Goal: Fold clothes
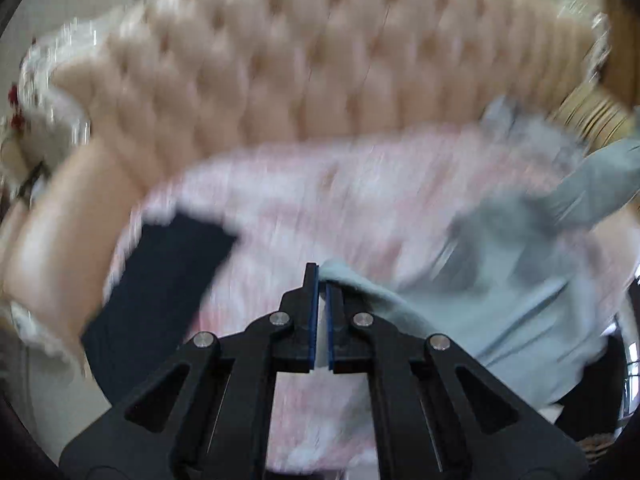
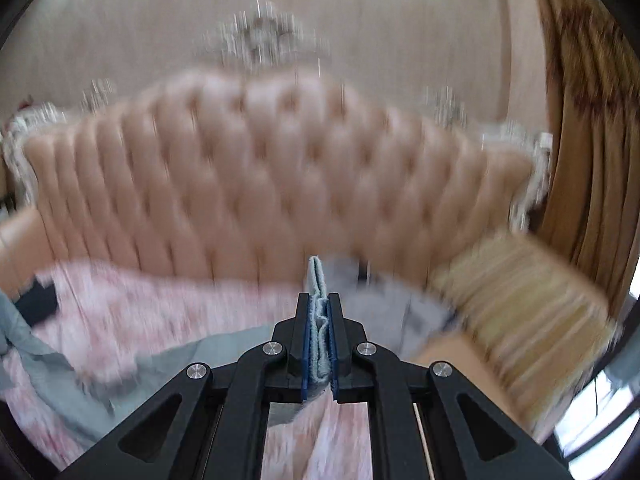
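Pale blue-grey garment point(image 1: 512, 280) is seen spread across the pink patterned bed cover point(image 1: 304, 208), and it is gripped at both ends. In the left wrist view, the left tongs point(image 1: 321, 278) are pressed nearly together, with an edge of the cloth caught at the very tips and trailing off to the right; whether the fabric is truly clamped or only lies against the right finger cannot be told through the blur. In the right wrist view the hold is plain: the right tongs point(image 2: 320, 300) are pinched on a thick folded wad of the same garment point(image 2: 320, 320), which stands up above the fingertips and hangs below the pads.

A dark navy cloth point(image 1: 160, 280) is shown large on the bed only by the left camera; in the right view just a small dark corner point(image 2: 40, 300) is visible at the far left. A striped yellowish cushion point(image 2: 520, 300) is given clearly by the right camera alone, with gold curtains point(image 2: 580, 120) beside it. The tufted peach headboard point(image 2: 260, 180) is shared by both views. Both pictures are heavily smeared by motion.
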`<state>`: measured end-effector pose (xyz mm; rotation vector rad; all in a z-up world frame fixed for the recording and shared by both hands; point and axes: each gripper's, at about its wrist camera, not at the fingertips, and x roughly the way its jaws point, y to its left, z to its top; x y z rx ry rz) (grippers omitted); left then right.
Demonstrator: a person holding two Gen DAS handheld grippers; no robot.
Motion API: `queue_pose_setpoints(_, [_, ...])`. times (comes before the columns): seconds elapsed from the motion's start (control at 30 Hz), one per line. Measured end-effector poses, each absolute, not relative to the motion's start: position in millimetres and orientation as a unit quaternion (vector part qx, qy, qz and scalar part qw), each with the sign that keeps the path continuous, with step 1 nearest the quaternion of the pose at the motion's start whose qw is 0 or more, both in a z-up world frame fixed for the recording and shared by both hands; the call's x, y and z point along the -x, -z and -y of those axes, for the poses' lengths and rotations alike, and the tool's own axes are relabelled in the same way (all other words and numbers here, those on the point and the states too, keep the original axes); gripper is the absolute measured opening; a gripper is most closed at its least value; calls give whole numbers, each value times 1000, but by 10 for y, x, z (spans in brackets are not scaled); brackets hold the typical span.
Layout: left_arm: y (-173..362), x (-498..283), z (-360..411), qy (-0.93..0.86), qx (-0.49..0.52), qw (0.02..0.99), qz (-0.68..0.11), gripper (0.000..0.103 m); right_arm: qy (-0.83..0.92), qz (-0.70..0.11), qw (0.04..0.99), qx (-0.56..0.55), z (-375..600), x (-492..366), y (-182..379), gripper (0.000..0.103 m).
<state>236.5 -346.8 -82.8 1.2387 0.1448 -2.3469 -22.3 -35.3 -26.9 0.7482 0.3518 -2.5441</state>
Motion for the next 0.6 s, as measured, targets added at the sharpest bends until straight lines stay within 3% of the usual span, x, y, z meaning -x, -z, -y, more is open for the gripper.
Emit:
queue_pose_setpoints(0.1, [1448, -2562, 3601, 815, -506, 274, -63, 4, 910, -141, 199, -335, 265, 333, 892, 7])
queue_pose_setpoints(0.23, [1795, -2765, 3617, 780, -552, 292, -33, 6, 889, -162, 156, -399, 39, 465, 1435, 8])
queue_pose_setpoints(0.3, [1826, -2777, 3576, 771, -558, 306, 1, 11, 872, -184, 149, -430, 0, 493, 1636, 16])
queue_pose_setpoints(0.33, [1821, -2773, 3552, 768, -557, 315, 19, 24, 866, -194, 149, -437, 19, 487, 1680, 25])
queue_pose_setpoints(0.37, [1793, -2760, 3516, 768, -552, 322, 36, 34, 861, -205, 151, -441, 51, 474, 1708, 55])
queue_pose_setpoints(0.4, [1721, -2731, 3455, 776, -539, 325, 47, 59, 858, -218, 155, -438, 123, 444, 1714, 88])
queue_pose_setpoints(0.43, [1649, -2702, 3394, 782, -526, 329, 59, 78, 858, -230, 161, -429, 208, 400, 1699, 94])
queue_pose_setpoints(0.5, [1504, -2643, 3272, 795, -498, 335, 82, 92, 859, -252, 187, -405, 463, 269, 1610, 94])
queue_pose_setpoints(0.6, [1291, -2553, 3083, 815, -459, 336, 109, 96, 849, -268, 245, -384, 903, 81, 1489, 94])
